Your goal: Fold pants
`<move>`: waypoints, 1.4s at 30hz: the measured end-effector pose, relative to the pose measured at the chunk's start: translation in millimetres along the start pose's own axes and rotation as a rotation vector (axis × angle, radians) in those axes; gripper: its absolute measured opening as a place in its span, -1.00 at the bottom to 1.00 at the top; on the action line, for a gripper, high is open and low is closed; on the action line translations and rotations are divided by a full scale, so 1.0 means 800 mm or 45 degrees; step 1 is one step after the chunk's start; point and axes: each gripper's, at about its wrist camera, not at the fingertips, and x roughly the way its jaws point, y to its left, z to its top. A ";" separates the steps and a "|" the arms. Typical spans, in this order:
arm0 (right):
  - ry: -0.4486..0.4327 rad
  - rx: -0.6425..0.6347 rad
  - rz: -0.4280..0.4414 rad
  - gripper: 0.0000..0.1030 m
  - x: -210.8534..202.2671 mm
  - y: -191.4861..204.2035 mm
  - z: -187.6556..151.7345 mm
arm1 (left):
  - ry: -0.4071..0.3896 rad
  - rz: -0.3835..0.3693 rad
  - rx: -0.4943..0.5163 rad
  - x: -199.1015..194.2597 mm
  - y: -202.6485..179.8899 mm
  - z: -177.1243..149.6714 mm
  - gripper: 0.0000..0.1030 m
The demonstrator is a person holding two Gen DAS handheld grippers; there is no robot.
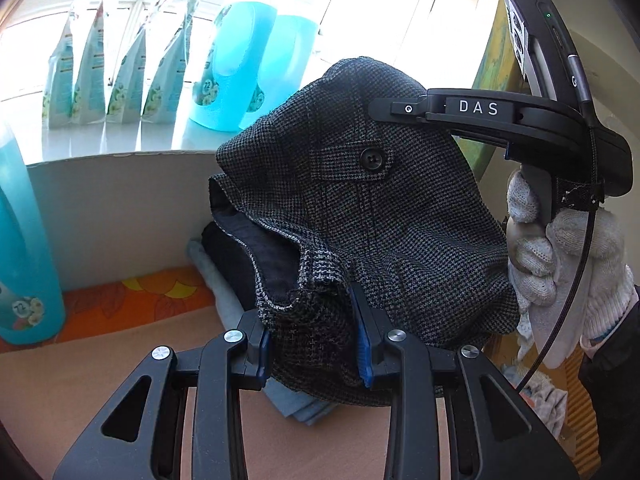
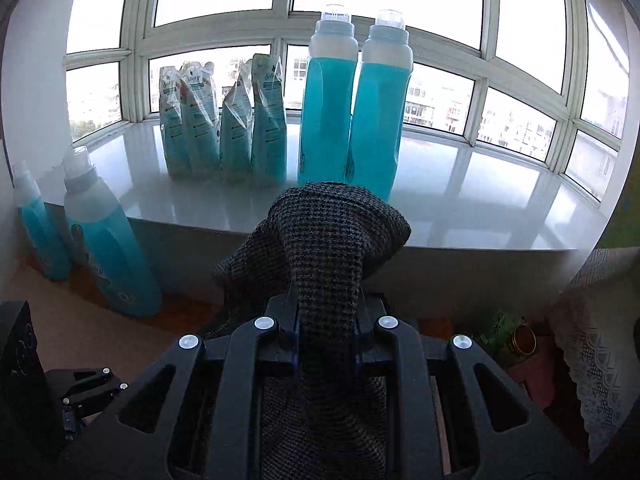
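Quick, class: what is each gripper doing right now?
Left gripper: shut on the checked pants.
Right gripper: shut on the same pants.

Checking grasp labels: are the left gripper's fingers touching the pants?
Touching. The left wrist view shows the left gripper with both blue-padded fingers pressed against a bunched fold of the checked pants, no gap on either side.

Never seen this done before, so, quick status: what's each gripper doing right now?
Left gripper and right gripper both clamped on the dark grey checked woven pants, held up bunched. Folded dark and light-blue clothes stack just beyond.
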 end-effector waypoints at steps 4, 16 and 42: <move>0.010 0.014 -0.006 -0.64 0.041 -0.029 -0.006 | -0.012 -0.017 -0.014 0.035 0.009 -0.005 -0.40; 0.047 0.274 -0.325 0.01 0.124 -0.123 -0.055 | 0.130 0.018 -0.014 0.120 0.013 -0.055 -0.11; -0.044 0.402 -0.131 0.24 -0.077 -0.048 -0.133 | 0.058 0.168 0.084 -0.057 -0.024 -0.040 0.02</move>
